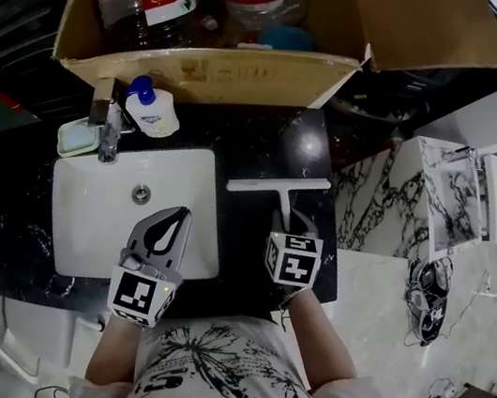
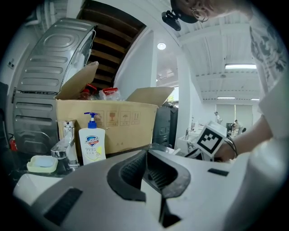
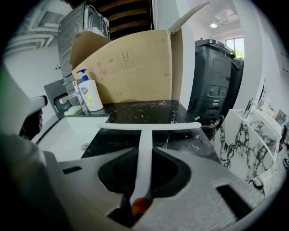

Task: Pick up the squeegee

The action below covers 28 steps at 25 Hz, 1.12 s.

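A white T-shaped squeegee point(image 1: 280, 187) lies on the black marble counter point(image 1: 268, 140) to the right of the sink, blade away from me and handle toward me. My right gripper point(image 1: 285, 223) comes down steeply over the handle's near end. In the right gripper view the squeegee point(image 3: 145, 135) runs straight between the jaws, both pads lie against the handle, and the right gripper point(image 3: 143, 156) is shut on it. An orange tip shows at the handle's end. My left gripper point(image 1: 178, 215) hovers over the sink's near right part, jaws together and nothing in them; in its own view the left gripper point(image 2: 146, 158) points nearly level.
The white sink point(image 1: 84, 212) has a chrome faucet point(image 1: 108, 132), a soap dish point(image 1: 76, 139) and a pump soap bottle point(image 1: 151, 110) at its back. An open cardboard box point(image 1: 205, 69) with water jugs stands behind the counter. A dark bin point(image 3: 214, 85) and white marble fixtures point(image 1: 463, 198) stand to the right.
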Available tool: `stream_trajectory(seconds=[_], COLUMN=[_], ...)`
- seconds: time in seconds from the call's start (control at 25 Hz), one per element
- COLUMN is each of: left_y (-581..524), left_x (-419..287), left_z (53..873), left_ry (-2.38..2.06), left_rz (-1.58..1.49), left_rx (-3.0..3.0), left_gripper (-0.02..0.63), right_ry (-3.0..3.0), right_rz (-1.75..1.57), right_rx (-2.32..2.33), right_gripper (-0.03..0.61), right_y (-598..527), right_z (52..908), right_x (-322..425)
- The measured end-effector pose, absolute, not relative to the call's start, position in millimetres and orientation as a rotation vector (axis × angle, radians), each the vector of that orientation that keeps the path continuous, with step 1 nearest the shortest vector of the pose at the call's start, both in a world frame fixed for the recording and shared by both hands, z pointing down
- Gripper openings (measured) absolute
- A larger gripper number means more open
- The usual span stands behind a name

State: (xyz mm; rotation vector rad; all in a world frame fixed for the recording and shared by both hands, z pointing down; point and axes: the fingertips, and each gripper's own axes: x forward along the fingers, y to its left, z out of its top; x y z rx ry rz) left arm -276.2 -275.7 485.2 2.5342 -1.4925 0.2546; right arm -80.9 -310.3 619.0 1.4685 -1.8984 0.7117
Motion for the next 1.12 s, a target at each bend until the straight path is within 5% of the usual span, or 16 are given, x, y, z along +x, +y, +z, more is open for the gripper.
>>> stream_trajectory(seconds=[1.12], left_y=[-273.1], left_x=[-273.1], left_z=[374.5], left_ry=[-1.775], left_rz=[0.099], left_rx=[2.598], left_gripper=[0.013], right_ry=[-2.52], right_rz=[0.201], right_rx=[1.555], right_gripper=[0.071], right_y=[-315.8], right_z=[403.5], right_x=[-94.0])
